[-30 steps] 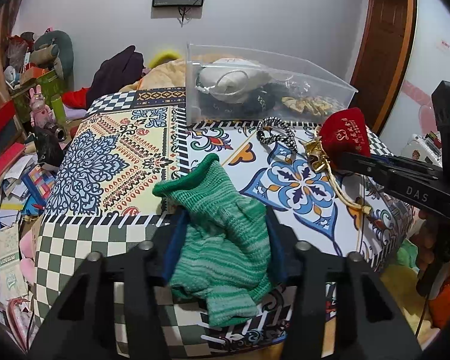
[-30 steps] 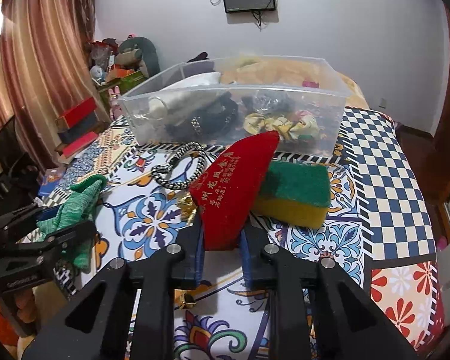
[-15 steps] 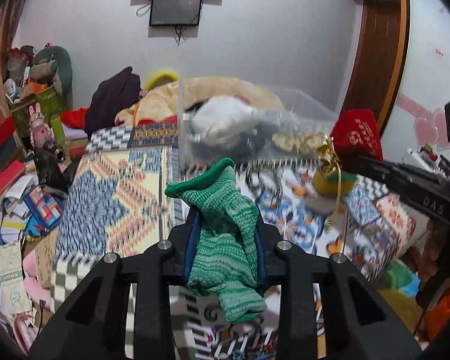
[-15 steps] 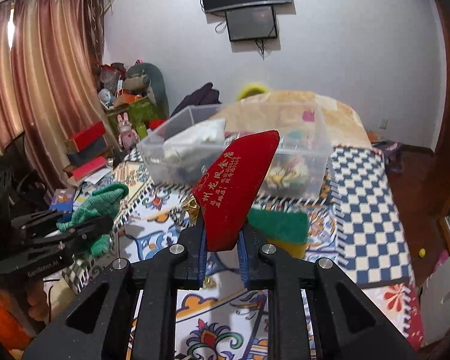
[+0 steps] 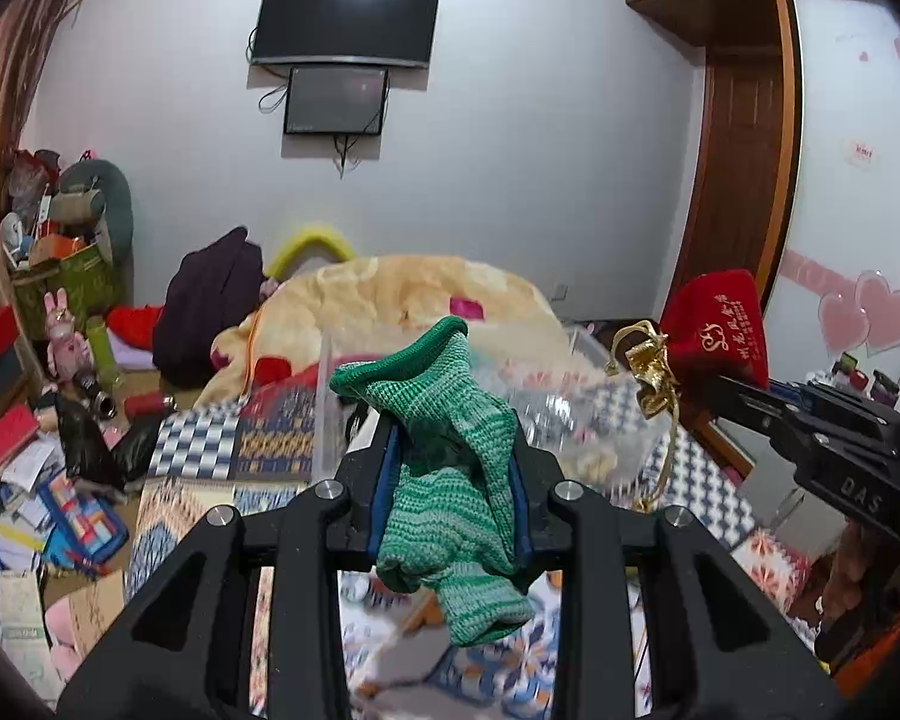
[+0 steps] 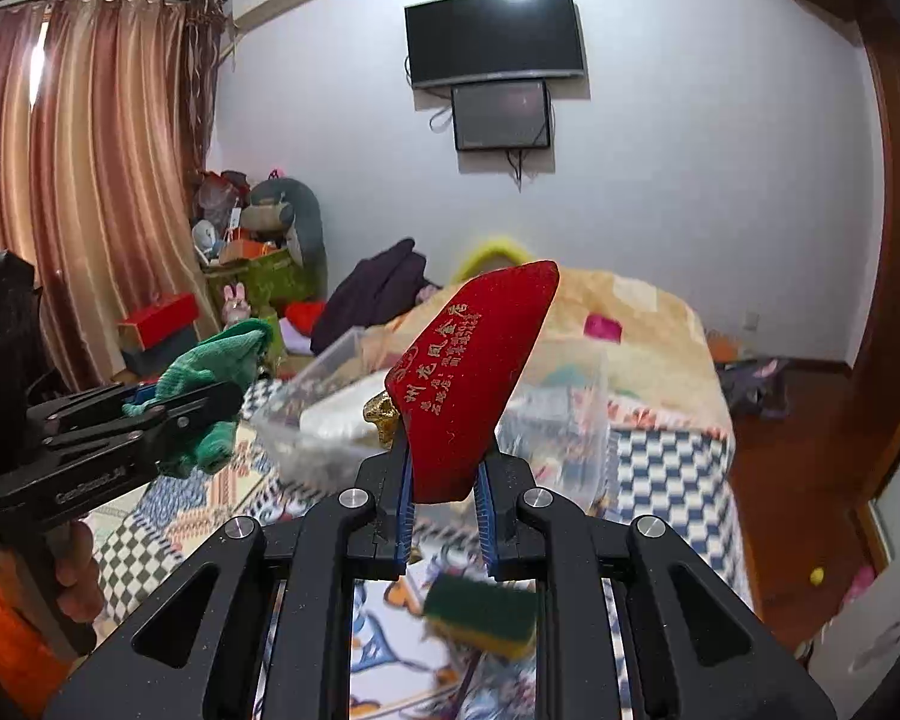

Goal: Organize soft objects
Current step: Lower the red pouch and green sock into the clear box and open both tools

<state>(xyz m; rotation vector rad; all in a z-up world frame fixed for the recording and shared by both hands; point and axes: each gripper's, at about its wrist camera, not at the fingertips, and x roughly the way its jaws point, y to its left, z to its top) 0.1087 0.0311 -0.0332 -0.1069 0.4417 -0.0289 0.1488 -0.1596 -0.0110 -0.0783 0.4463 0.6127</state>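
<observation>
My left gripper (image 5: 453, 480) is shut on a green knitted sock (image 5: 450, 468) and holds it in the air above the bed; the sock also shows at the left of the right wrist view (image 6: 210, 384). My right gripper (image 6: 444, 498) is shut on a red velvet pouch (image 6: 468, 384) with gold lettering and a gold drawstring (image 5: 645, 366); the pouch shows at the right of the left wrist view (image 5: 717, 330). A clear plastic bin (image 6: 342, 420) with soft items inside stands ahead of both grippers, blurred.
A green and yellow sponge (image 6: 480, 612) lies on the patterned bedspread (image 6: 660, 468) below my right gripper. A beige blanket (image 5: 402, 300) is heaped behind the bin. Clutter covers the floor at the left (image 5: 42, 480). A wooden door (image 5: 732, 180) is at the right.
Both grippers have risen and tilted up with their objects. The left gripper closed on the green sock, which lay on the bed, and lifted it. The bin now sits lower in view.
</observation>
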